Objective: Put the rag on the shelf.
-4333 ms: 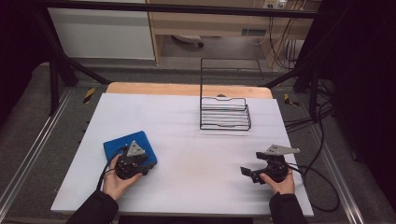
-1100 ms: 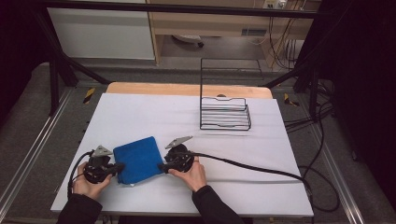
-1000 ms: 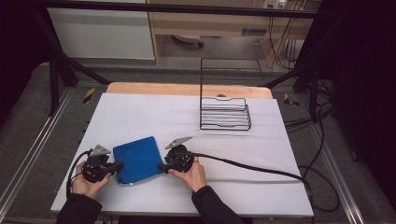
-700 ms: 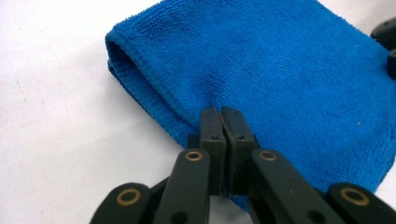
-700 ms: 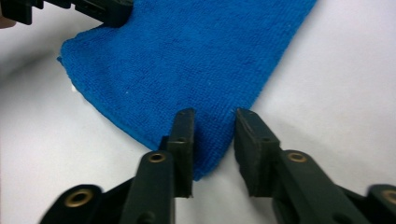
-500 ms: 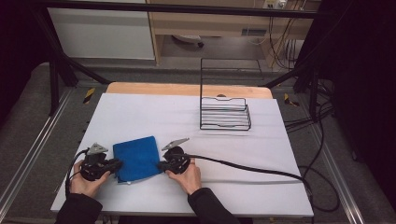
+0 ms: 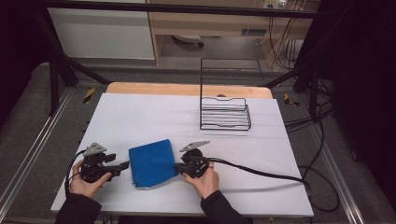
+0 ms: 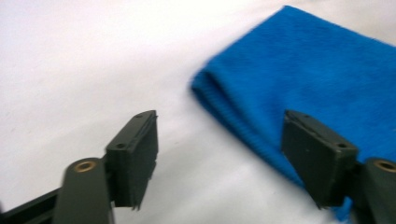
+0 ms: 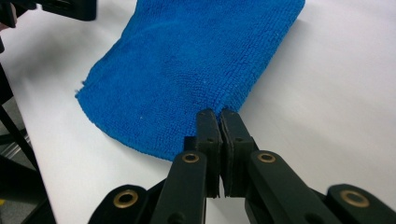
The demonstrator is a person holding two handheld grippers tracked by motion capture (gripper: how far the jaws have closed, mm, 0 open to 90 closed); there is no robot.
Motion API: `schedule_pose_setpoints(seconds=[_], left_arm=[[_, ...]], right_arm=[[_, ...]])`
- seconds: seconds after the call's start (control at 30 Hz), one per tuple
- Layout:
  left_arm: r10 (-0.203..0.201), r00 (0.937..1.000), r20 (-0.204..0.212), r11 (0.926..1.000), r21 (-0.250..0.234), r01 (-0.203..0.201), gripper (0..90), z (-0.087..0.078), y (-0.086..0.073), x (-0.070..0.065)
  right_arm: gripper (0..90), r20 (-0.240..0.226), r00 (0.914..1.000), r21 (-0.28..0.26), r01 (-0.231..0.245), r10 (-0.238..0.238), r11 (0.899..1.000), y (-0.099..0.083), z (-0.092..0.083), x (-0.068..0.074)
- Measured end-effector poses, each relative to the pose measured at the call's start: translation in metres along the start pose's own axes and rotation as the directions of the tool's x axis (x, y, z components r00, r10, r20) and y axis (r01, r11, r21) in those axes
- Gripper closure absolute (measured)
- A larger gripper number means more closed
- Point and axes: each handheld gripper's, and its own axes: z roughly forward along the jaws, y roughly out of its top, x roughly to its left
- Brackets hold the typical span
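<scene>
Reading across the table from the person's left:

Left hand: the left hand point(image 7: 86, 179) grips its tool at the near left part of the table, the sleeve coming in from the bottom edge.

Left gripper: the left gripper point(image 7: 122, 165) points toward the cloth, its jaws spread wide apart; in the left gripper view point(image 8: 219, 158) bare white surface shows between them, and the right-hand jaw sits over the cloth's edge without closing on it.

Blue cloth: the folded blue cloth point(image 7: 152, 162) lies flat on the near part of the table, between the two grippers; the left gripper view point(image 8: 317, 79) shows its rounded folded edge and corner, the right gripper view point(image 9: 196, 60) its nubbly pile.

Right gripper: the right gripper point(image 7: 177, 166) meets the cloth's right edge; in the right gripper view point(image 9: 219, 123) the jaws are pressed together at that edge. Whether cloth is pinched between them, I cannot tell.

Right hand: the right hand point(image 7: 203, 177) holds the tool just right of the cloth, and a black cable point(image 7: 261, 171) trails from it across the table to the right.

Table: the white table point(image 7: 154, 116) is bare around the cloth.

Wire rack: a black wire rack point(image 7: 224, 109) stands upright at the far right of centre, well apart from the cloth and both grippers.
</scene>
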Motion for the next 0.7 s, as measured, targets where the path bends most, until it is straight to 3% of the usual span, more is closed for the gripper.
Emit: schedule_pose_setpoints(seconds=[0.03, 0.2, 0.33, 0.4, 0.53, 0.6, 0.63, 0.7], left_arm=[[0.005, 1.0000, 0.004, 1.0000, -0.002, -0.005, 23.0, 0.000, 0.000, -0.001], [0.030, 0.9993, 0.021, 0.9996, 0.001, -0.030, 17.0, 0.004, 0.001, -0.010], [0.037, 0.9989, 0.029, 0.9993, 0.010, -0.037, 14.8, 0.006, 0.002, -0.011], [0.038, 0.9987, 0.034, 0.9992, 0.014, -0.038, 14.4, 0.007, 0.002, -0.011], [0.043, 0.9986, 0.031, 0.9991, 0.002, -0.043, 13.8, 0.007, 0.002, -0.012], [0.045, 0.9984, 0.033, 0.9990, 0.004, -0.046, 13.8, 0.008, 0.002, -0.012], [0.050, 0.9982, 0.033, 0.9987, 0.006, -0.050, 13.8, 0.008, 0.002, -0.011], [0.056, 0.9977, 0.037, 0.9984, 0.008, -0.057, 13.7, 0.009, 0.002, -0.012]], right_arm=[[88.1, 0.018, 0.9998, 0.003, -0.008, 0.008, 1.000, -0.009, -0.013, -0.005], [87.8, 0.034, 0.9988, 0.008, -0.034, 0.034, 0.999, -0.034, -0.037, -0.014], [86.7, 0.040, 0.9982, 0.022, -0.047, 0.046, 0.999, -0.053, -0.044, -0.016], [80.8, 0.037, 0.9983, 0.020, -0.047, 0.046, 0.999, -0.058, -0.043, -0.018], [56.8, 0.033, 0.9994, -0.045, 0.016, -0.014, 0.999, -0.048, -0.043, -0.027], [53.2, 0.035, 0.9989, -0.074, 0.034, -0.032, 0.997, -0.042, -0.043, -0.031], [47.7, 0.040, 0.9979, -0.108, 0.054, -0.050, 0.993, -0.029, -0.039, -0.041], [46.4, 0.053, 0.9966, -0.131, 0.071, -0.064, 0.989, -0.021, -0.036, -0.045]])
